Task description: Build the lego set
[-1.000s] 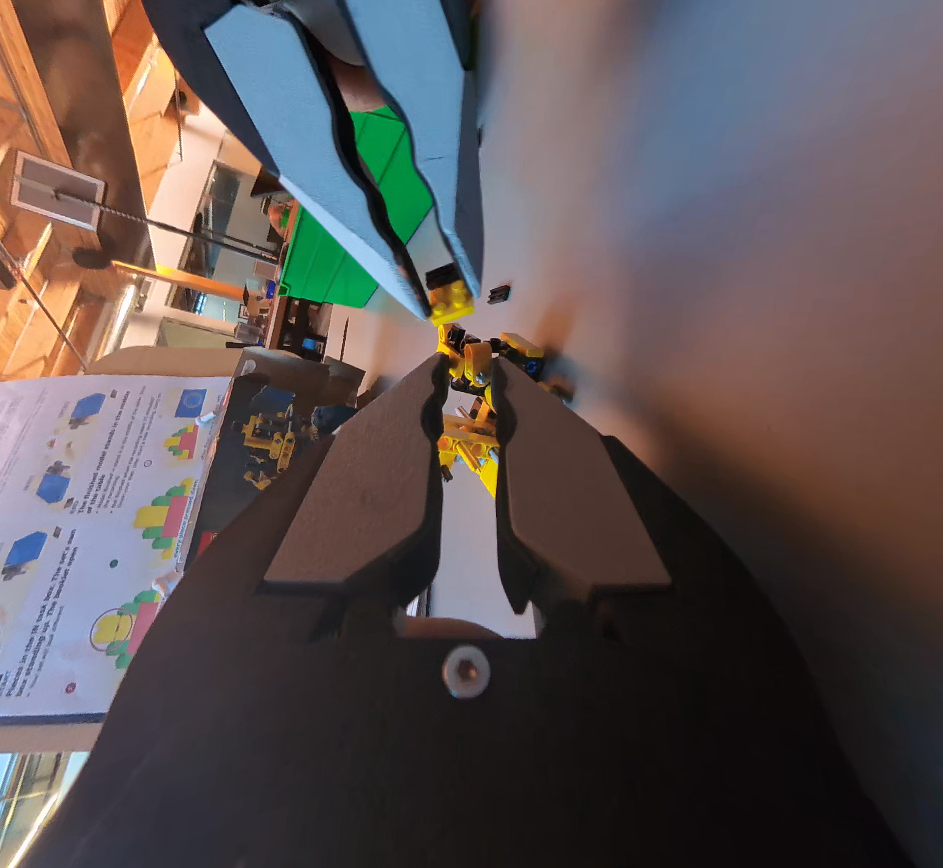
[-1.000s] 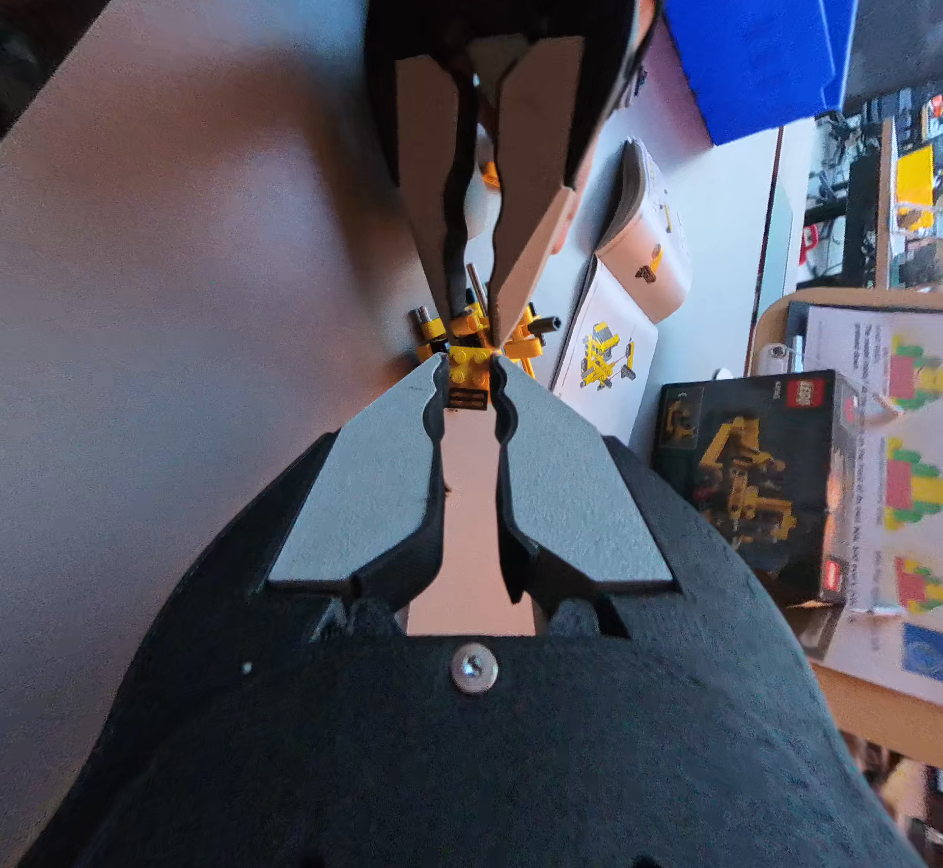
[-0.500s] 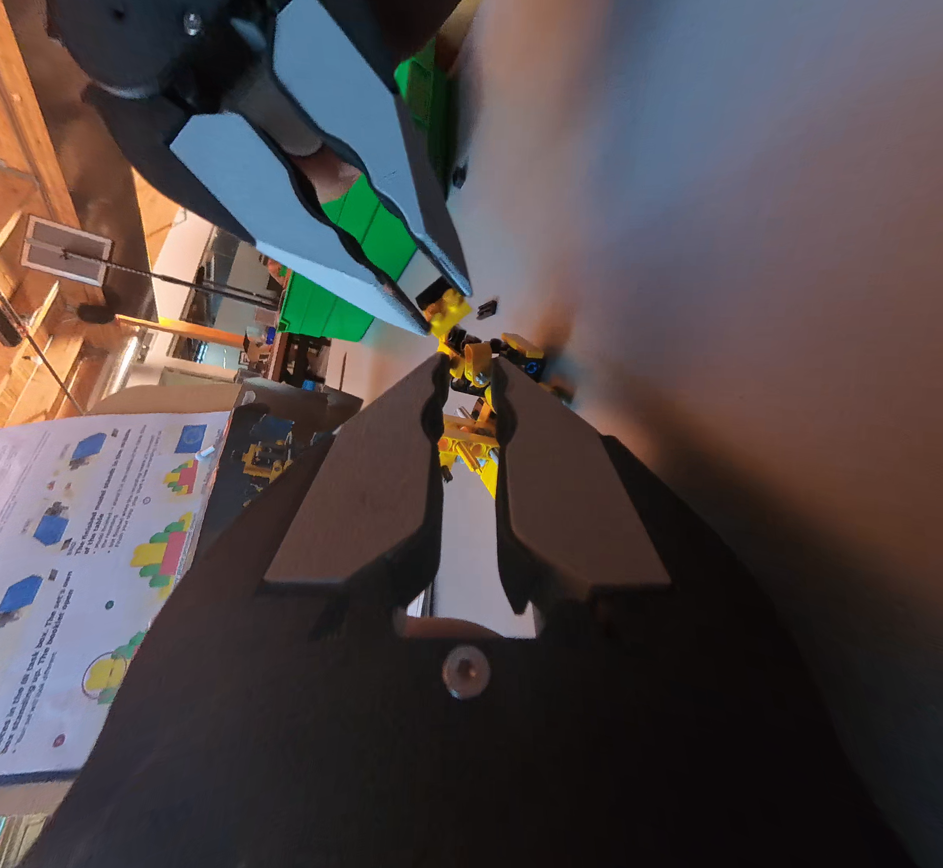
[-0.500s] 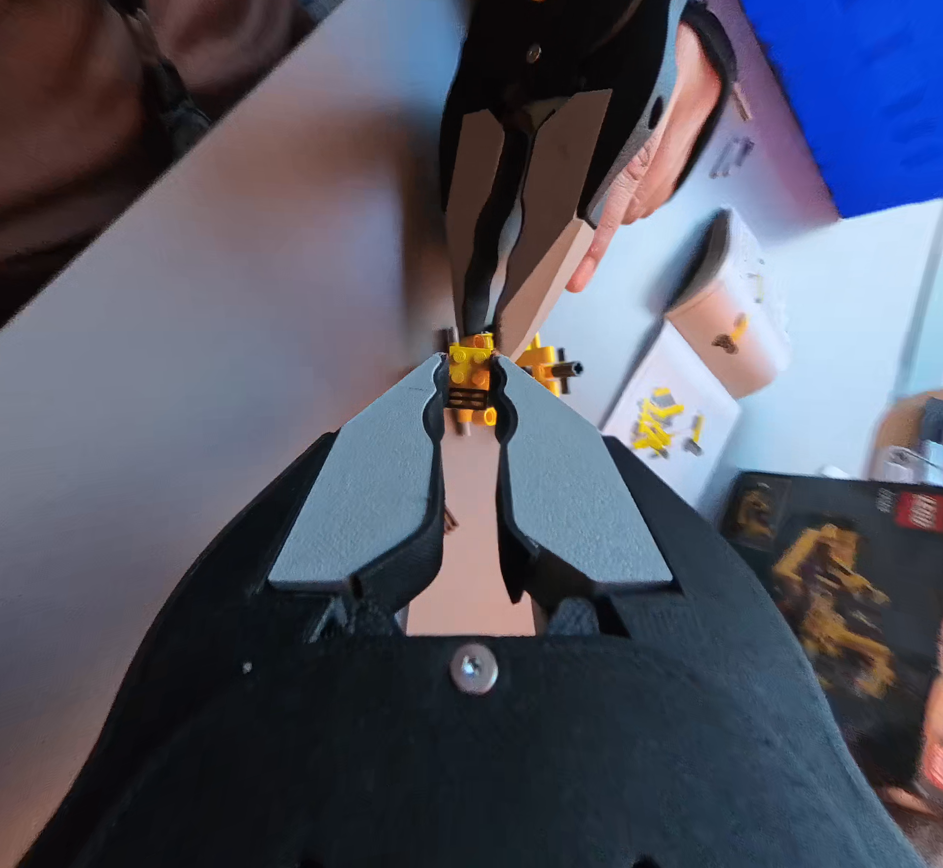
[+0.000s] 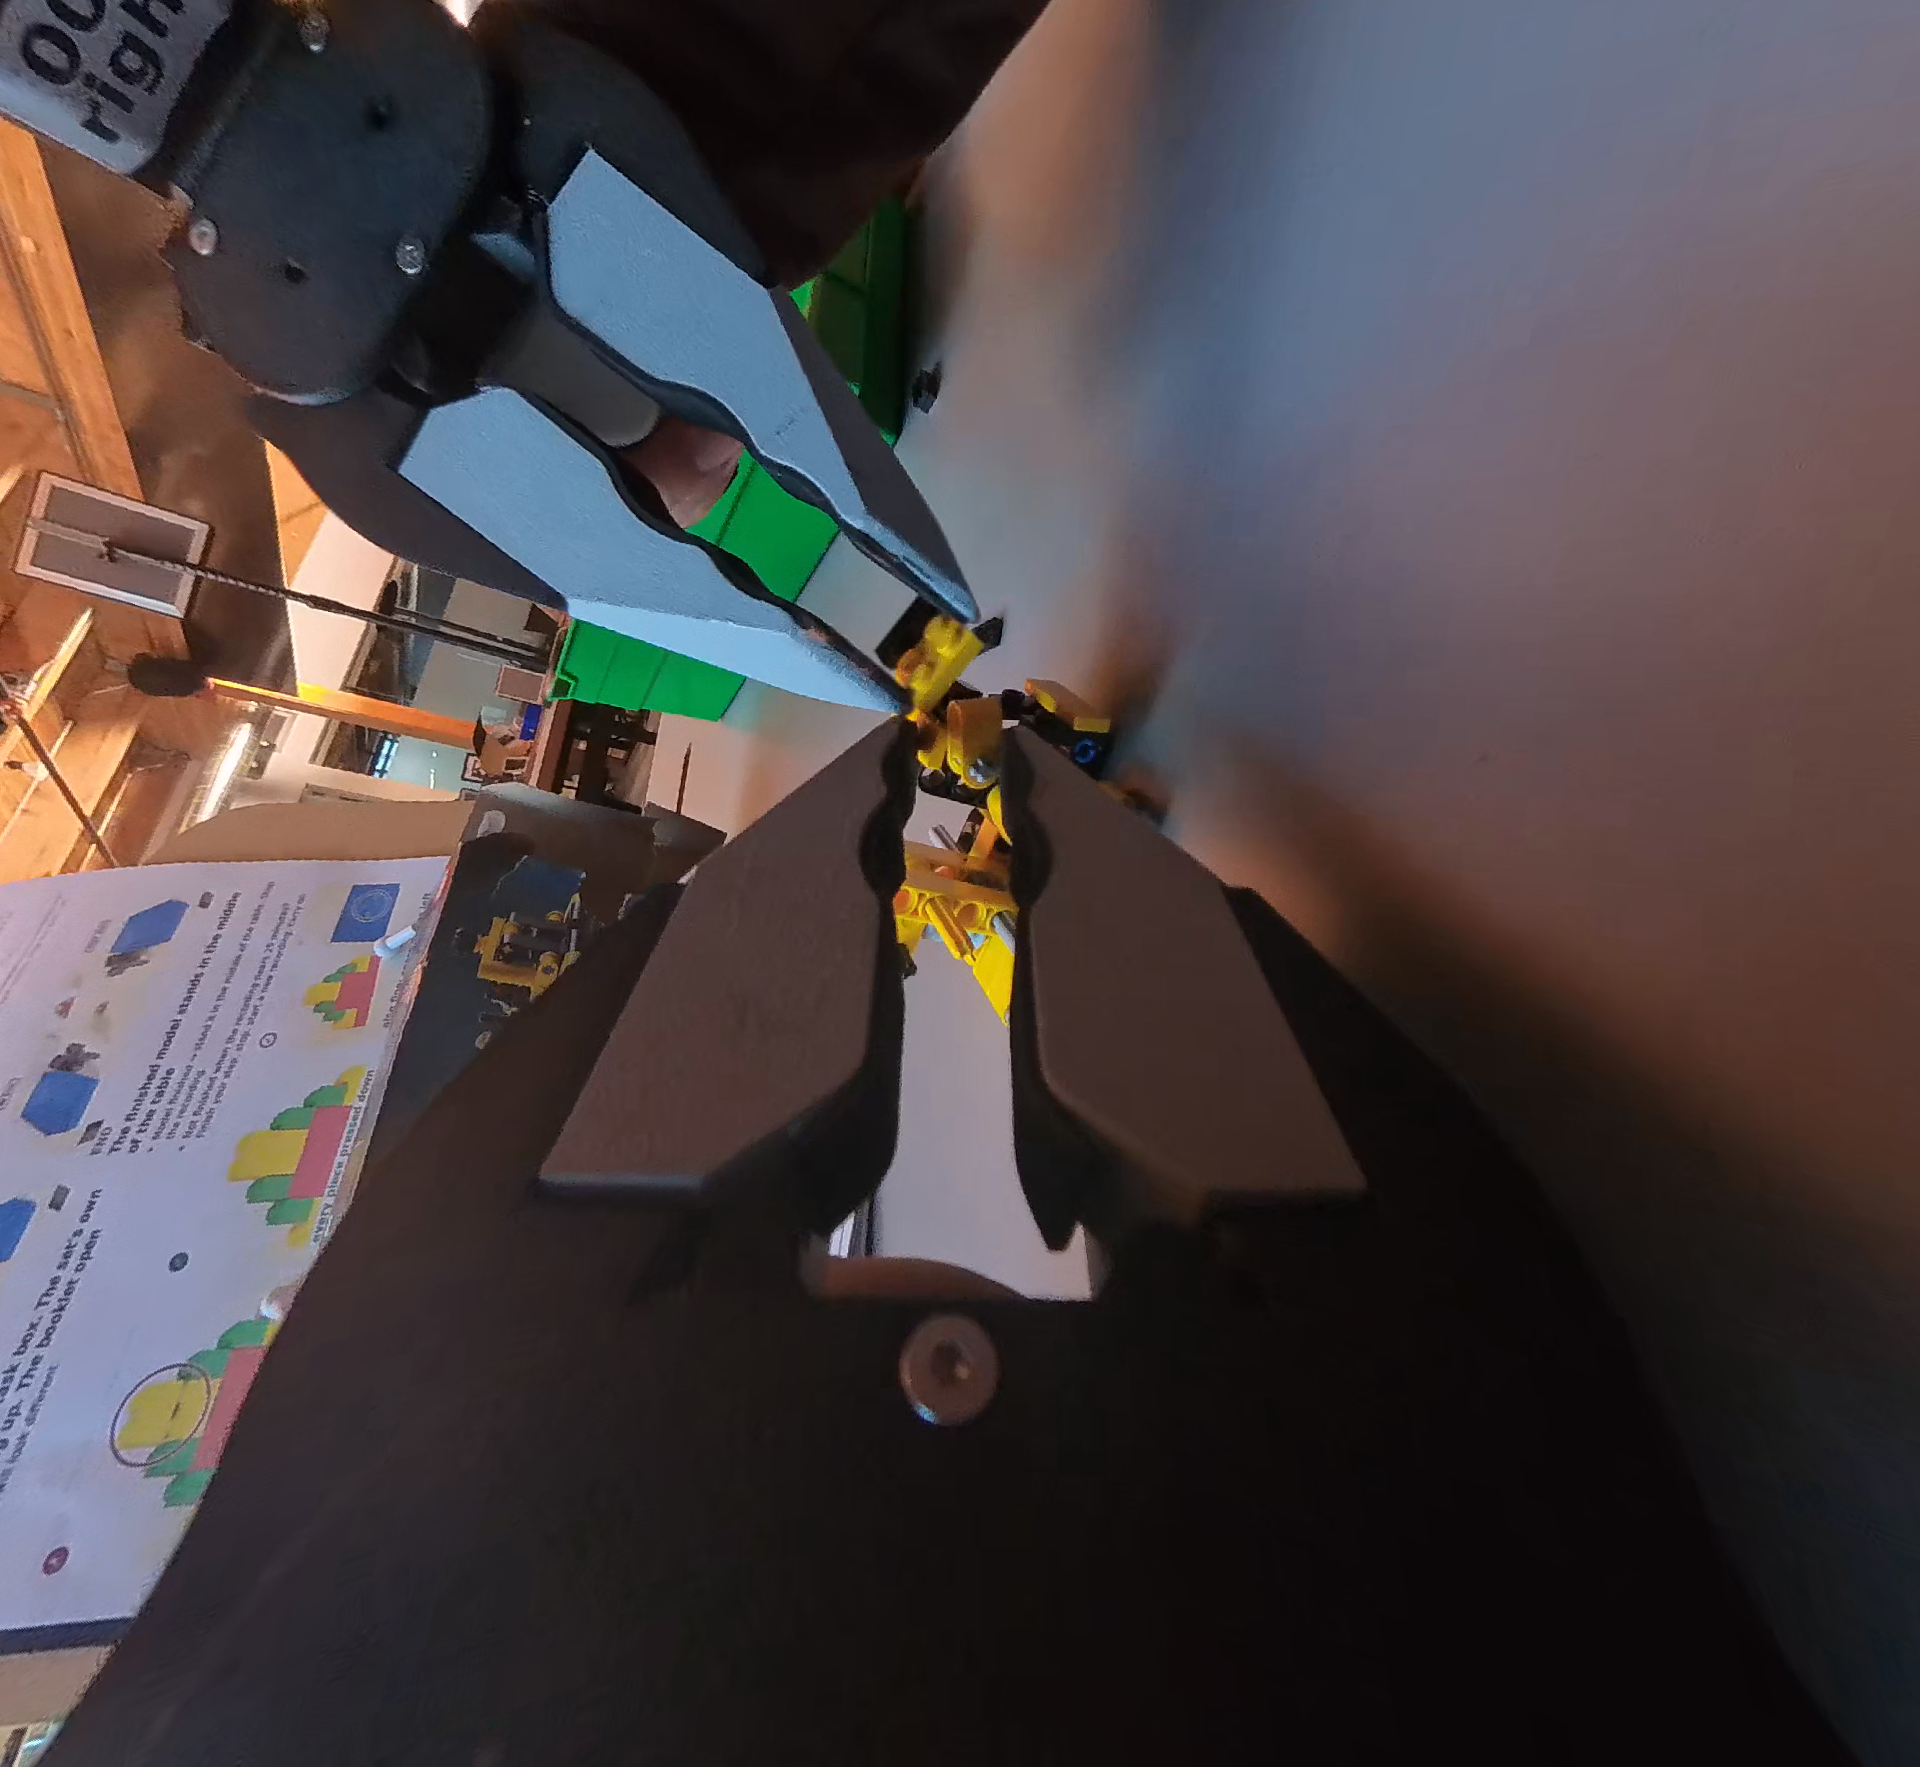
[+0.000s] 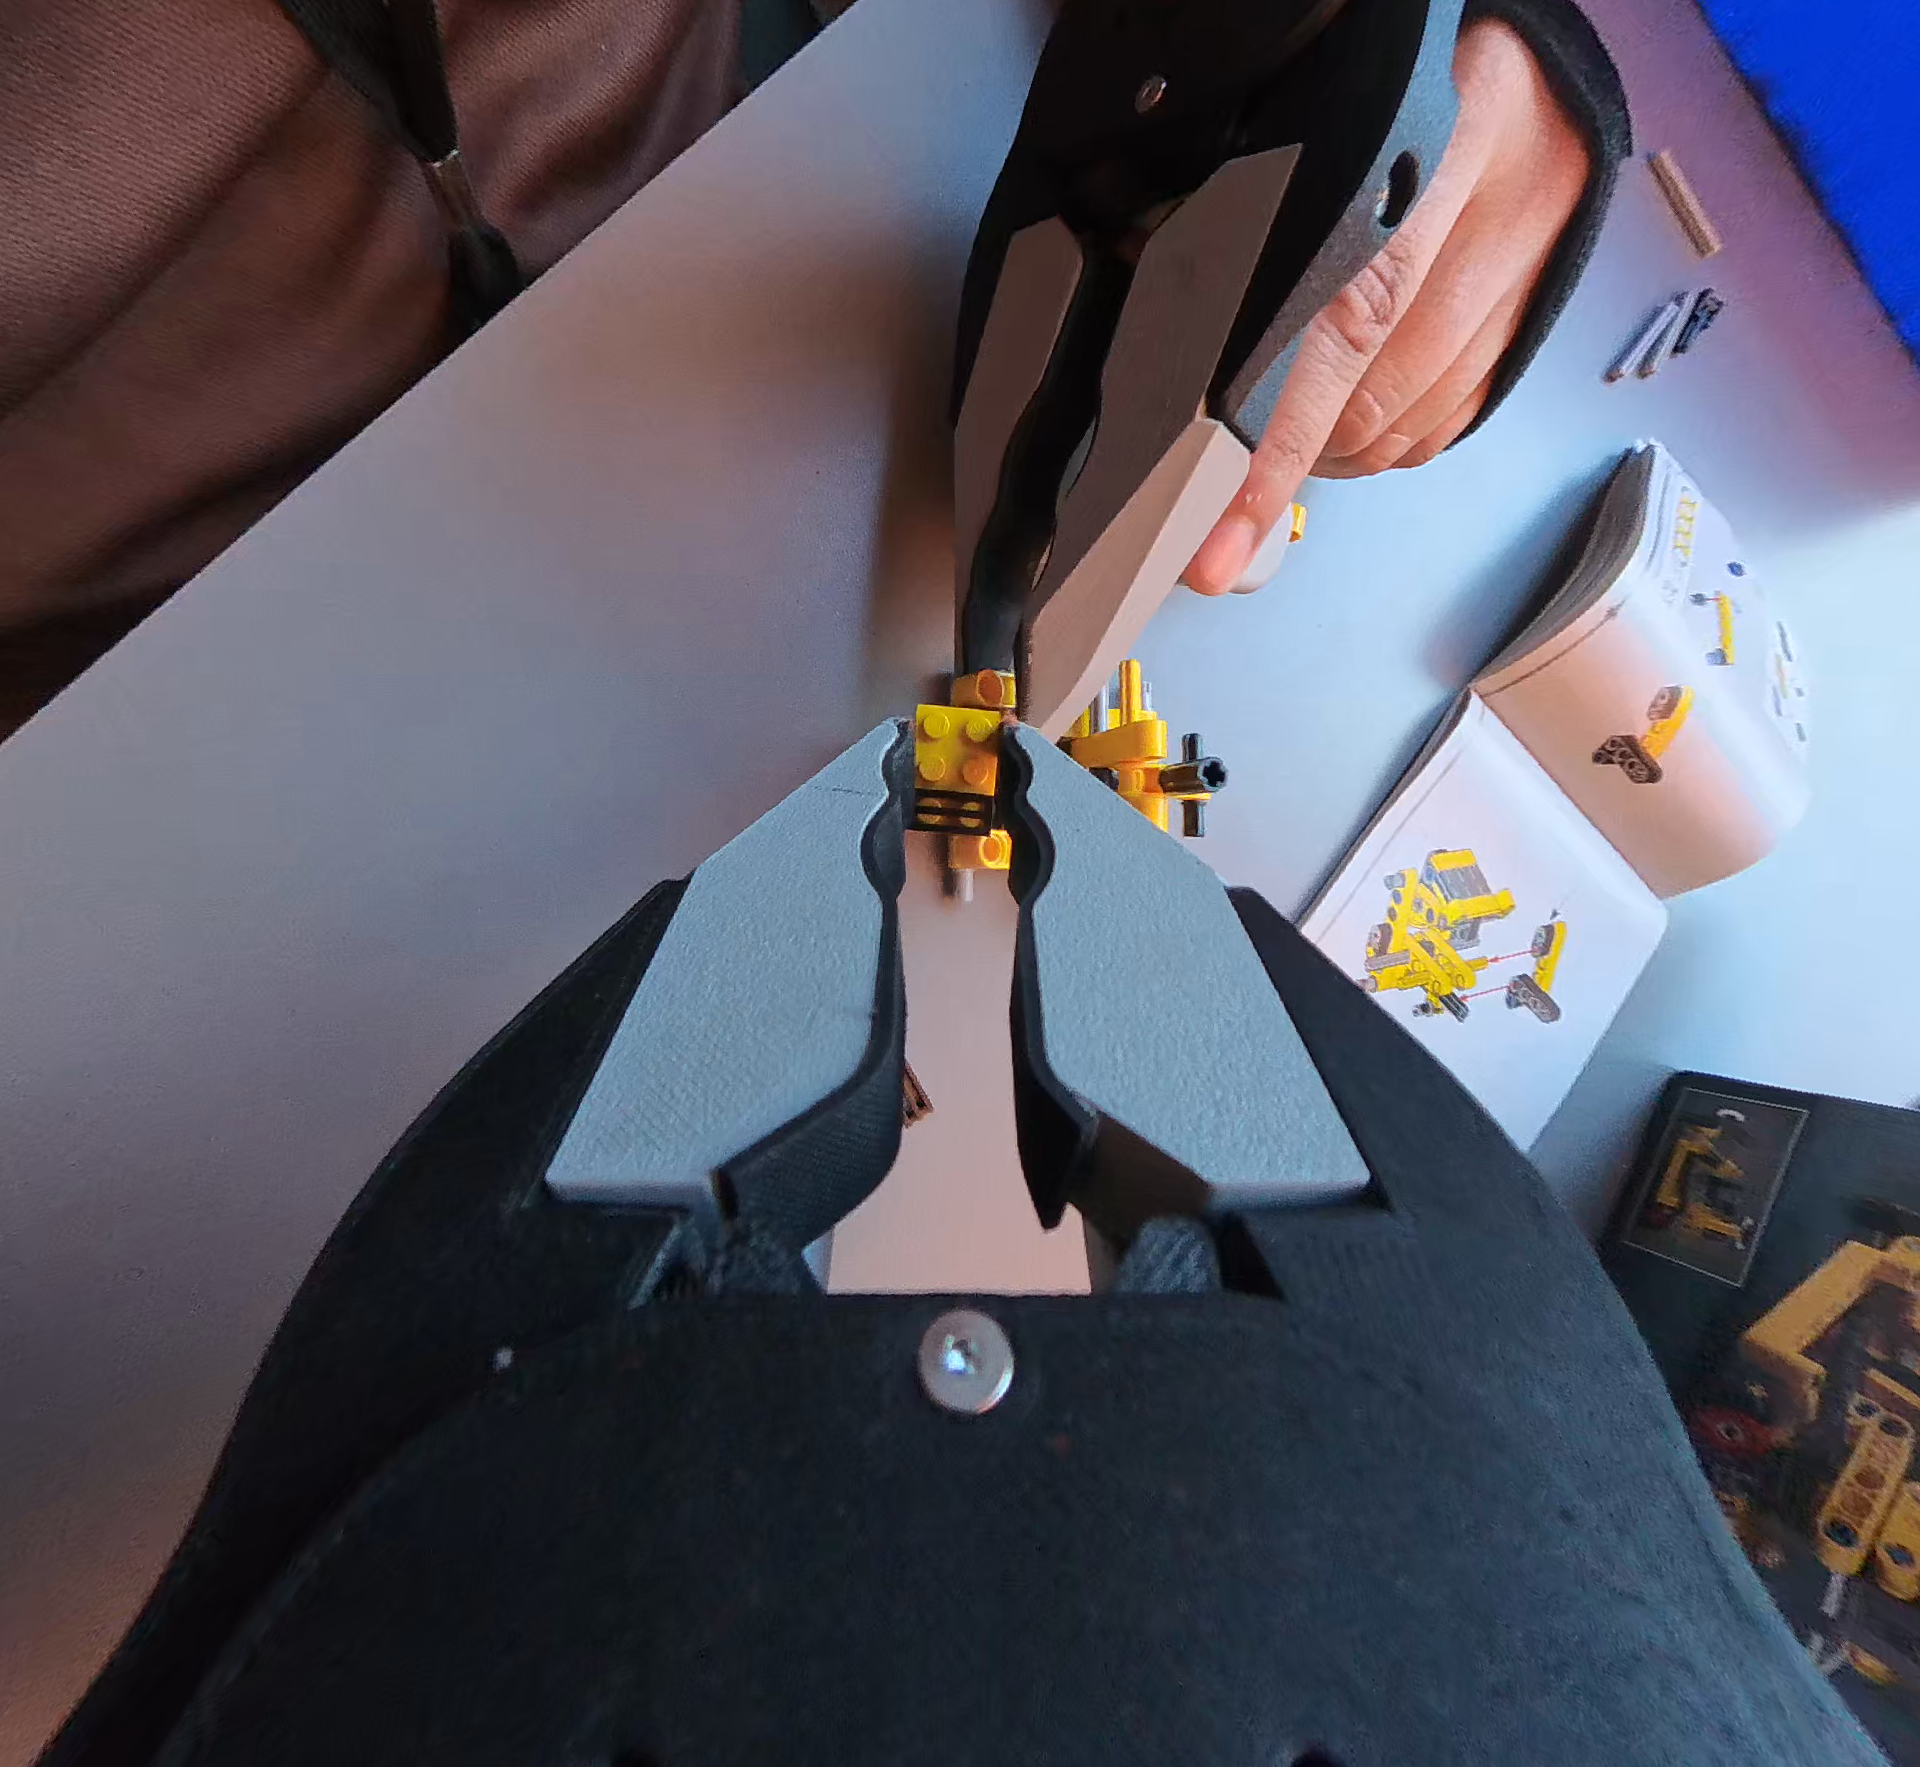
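Observation:
My left gripper (image 5: 961, 746) is shut on a yellow and black lego assembly (image 5: 971, 761) and holds it just over the grey table (image 5: 1507, 574). My right gripper (image 6: 951, 751) is shut on a small yellow studded brick with a black grille piece (image 6: 954, 767). It holds the brick against the near end of the assembly (image 6: 1127, 746). The right gripper also shows in the left wrist view (image 5: 935, 668), coming in from the upper left, with the brick (image 5: 940, 657) at its tips. The left gripper also shows in the right wrist view (image 6: 1003, 678), pointing down from above.
An open instruction booklet (image 6: 1538, 834) lies to the right of the assembly. The black lego box (image 6: 1787, 1302) sits at the lower right. Small loose parts (image 6: 1673, 330) lie at the upper right. A printed sheet (image 5: 187, 1146) and a green bin (image 5: 644, 668) stand beyond the table. My two grippers' fingertips are within a few centimetres of each other.
My right gripper has swung round with the yellow brick and tilted it against the assembly. My left gripper has kept its grip on the assembly and stayed nearly in place.

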`<state>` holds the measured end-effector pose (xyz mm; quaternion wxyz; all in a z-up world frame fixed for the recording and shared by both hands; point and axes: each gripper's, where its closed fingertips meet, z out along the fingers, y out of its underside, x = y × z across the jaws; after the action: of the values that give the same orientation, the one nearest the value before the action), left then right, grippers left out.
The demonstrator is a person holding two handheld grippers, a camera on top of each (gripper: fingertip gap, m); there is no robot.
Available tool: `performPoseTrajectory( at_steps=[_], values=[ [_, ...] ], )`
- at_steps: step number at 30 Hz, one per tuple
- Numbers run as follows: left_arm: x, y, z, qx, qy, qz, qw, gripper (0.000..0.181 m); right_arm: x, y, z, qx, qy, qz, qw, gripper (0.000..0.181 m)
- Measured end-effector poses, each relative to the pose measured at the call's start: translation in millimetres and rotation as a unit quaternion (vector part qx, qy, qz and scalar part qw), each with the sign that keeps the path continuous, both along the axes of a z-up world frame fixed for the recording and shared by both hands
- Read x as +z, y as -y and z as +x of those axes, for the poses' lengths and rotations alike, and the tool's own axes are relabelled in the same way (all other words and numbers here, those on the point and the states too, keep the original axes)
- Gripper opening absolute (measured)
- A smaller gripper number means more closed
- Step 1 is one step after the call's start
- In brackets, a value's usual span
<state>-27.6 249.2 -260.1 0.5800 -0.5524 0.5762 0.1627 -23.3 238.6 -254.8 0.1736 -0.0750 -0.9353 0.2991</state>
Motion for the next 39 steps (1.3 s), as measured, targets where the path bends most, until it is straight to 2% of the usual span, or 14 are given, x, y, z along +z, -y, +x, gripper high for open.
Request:
performPoseTrajectory(
  at_steps=[14,18,33,39],
  values=[
    [-0.2,-1.3,-1.1,0.003,0.006,-0.004,1.000,0.013,1.7,-2.9,-2.5,-0.011,-0.002,0.002,1.000,0.013],
    [-0.1,-1.5,-1.1,0.003,0.007,-0.006,1.000,0.013,3.6,-8.6,-4.8,-0.023,-0.012,0.012,1.000,0.025],
    [-0.2,-1.8,-1.2,0.007,0.013,-0.012,1.000,0.012,2.7,-9.0,-2.1,-0.024,-0.035,0.039,0.998,0.005],
    [0.2,-2.1,-2.7,0.010,0.030,-0.026,0.999,0.013,1.4,-9.9,-3.9,-0.036,-0.072,0.081,0.993,0.005]
  ],
)
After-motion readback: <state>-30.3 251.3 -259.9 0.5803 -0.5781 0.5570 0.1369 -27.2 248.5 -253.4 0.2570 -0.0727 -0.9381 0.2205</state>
